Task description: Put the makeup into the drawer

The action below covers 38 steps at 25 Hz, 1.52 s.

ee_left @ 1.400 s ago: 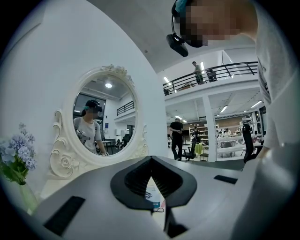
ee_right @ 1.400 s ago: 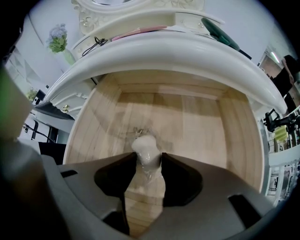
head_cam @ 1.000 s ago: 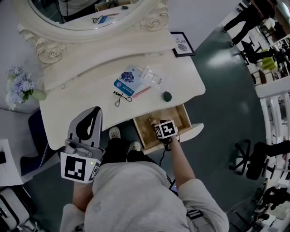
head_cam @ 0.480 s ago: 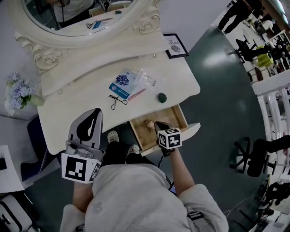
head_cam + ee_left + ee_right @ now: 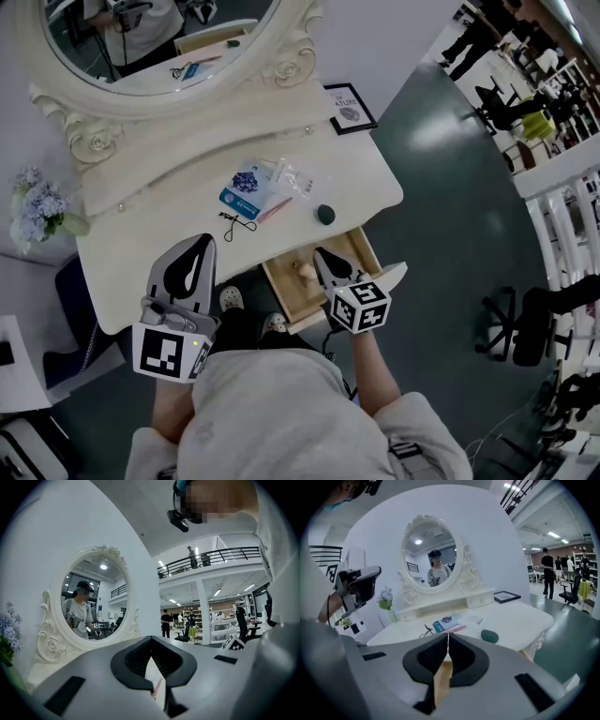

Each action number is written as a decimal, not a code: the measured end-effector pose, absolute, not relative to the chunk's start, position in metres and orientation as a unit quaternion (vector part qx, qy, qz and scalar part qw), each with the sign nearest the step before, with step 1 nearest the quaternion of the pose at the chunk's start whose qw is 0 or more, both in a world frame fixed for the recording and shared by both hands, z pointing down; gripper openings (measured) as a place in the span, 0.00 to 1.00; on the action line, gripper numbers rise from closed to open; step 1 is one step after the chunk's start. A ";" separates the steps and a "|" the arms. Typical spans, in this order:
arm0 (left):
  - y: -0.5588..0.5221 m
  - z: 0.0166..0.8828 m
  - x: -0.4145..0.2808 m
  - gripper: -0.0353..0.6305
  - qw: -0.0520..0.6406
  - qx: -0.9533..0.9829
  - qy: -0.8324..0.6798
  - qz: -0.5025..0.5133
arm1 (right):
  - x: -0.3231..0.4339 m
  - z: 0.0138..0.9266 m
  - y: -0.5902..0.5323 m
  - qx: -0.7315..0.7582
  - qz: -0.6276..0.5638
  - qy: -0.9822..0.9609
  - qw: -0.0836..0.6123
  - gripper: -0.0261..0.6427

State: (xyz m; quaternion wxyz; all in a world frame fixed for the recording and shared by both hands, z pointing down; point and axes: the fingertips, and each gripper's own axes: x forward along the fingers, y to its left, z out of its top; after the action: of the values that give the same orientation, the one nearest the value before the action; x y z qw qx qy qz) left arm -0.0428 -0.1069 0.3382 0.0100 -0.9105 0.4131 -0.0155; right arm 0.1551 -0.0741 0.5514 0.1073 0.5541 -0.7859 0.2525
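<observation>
Now right hand-held gripper clenched, empty, above open drawer; pink makeup pencil diagonal on tabletop.

Head view looks steeply down; both gripper views face the mirror.

Oval mirror upper left, blue flowers at the left edge, framed picture right of the mirror
</observation>
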 end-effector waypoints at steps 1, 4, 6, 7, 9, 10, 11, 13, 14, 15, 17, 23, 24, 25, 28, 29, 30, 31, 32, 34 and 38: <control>-0.106 0.337 -0.043 0.07 0.010 -0.911 0.413 -0.015 | 0.153 0.542 -0.076 0.553 0.244 -0.790 0.101 0.07; -0.107 0.335 -0.043 0.07 0.012 -0.910 0.413 -0.013 | 0.144 0.517 -0.081 0.548 0.220 -0.803 0.083 0.07; -0.107 0.334 -0.045 0.07 0.013 -0.910 0.414 -0.012 | 0.139 0.502 -0.084 0.544 0.207 -0.811 0.070 0.07; -0.107 0.333 -0.045 0.07 0.014 -0.910 0.415 -0.011 | 0.136 0.495 -0.086 0.542 0.201 -0.814 0.064 0.07; -0.106 0.331 -0.047 0.07 0.016 -0.909 0.417 -0.009 | 0.131 0.482 -0.088 0.539 0.189 -0.819 0.054 0.07; -0.106 0.331 -0.048 0.07 0.016 -0.908 0.418 -0.008 | 0.129 0.476 -0.089 0.537 0.184 -0.822 0.050 0.07; -0.106 0.330 -0.049 0.07 0.016 -0.908 0.418 -0.008 | 0.127 0.470 -0.090 0.536 0.178 -0.824 0.046 0.07; -0.106 0.330 -0.051 0.07 0.015 -0.907 0.420 -0.007 | 0.122 0.457 -0.092 0.532 0.168 -0.829 0.037 0.07; -0.106 0.329 -0.052 0.07 0.015 -0.907 0.421 -0.007 | 0.120 0.450 -0.093 0.530 0.163 -0.832 0.031 0.07; -0.106 0.328 -0.053 0.07 0.015 -0.906 0.423 -0.005 | 0.118 0.444 -0.094 0.528 0.158 -0.834 0.026 0.07; -0.106 0.327 -0.055 0.07 0.017 -0.905 0.425 -0.003 | 0.112 0.431 -0.095 0.523 0.146 -0.840 0.017 0.07; -0.105 0.322 -0.064 0.07 0.021 -0.901 0.433 0.004 | 0.095 0.399 -0.095 0.508 0.110 -0.854 0.000 0.07; -0.105 0.321 -0.065 0.07 0.022 -0.900 0.435 0.006 | 0.092 0.394 -0.095 0.506 0.104 -0.856 -0.002 0.07; -0.105 0.319 -0.067 0.07 0.023 -0.900 0.436 0.007 | 0.090 0.389 -0.095 0.503 0.098 -0.859 -0.006 0.07; -0.104 0.316 -0.070 0.07 0.024 -0.898 0.439 0.010 | 0.086 0.374 -0.094 0.497 0.084 -0.863 -0.017 0.07; -0.104 0.316 -0.071 0.07 0.025 -0.898 0.440 0.011 | 0.085 0.369 -0.094 0.496 0.080 -0.864 -0.019 0.07; -0.104 0.315 -0.072 0.07 0.025 -0.897 0.441 0.011 | 0.084 0.365 -0.093 0.495 0.076 -0.865 -0.021 0.07; -0.104 0.315 -0.073 0.07 0.025 -0.897 0.442 0.012 | 0.083 0.361 -0.093 0.493 0.072 -0.866 -0.023 0.07; -0.103 0.314 -0.074 0.07 0.025 -0.896 0.442 0.013 | 0.082 0.357 -0.092 0.492 0.069 -0.868 -0.027 0.07; -0.103 0.313 -0.075 0.07 0.025 -0.896 0.443 0.015 | 0.081 0.349 -0.091 0.490 0.063 -0.869 -0.032 0.07; -0.101 0.309 -0.076 0.07 0.027 -0.896 0.442 0.020 | 0.079 0.333 -0.088 0.489 0.043 -0.871 -0.034 0.07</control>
State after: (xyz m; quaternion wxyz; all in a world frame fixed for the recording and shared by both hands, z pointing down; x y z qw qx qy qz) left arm -0.0759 -0.1015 0.3092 0.0265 -0.8963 0.4422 0.0203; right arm 0.0793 -0.0876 0.3335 -0.0337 0.4886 -0.8708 0.0425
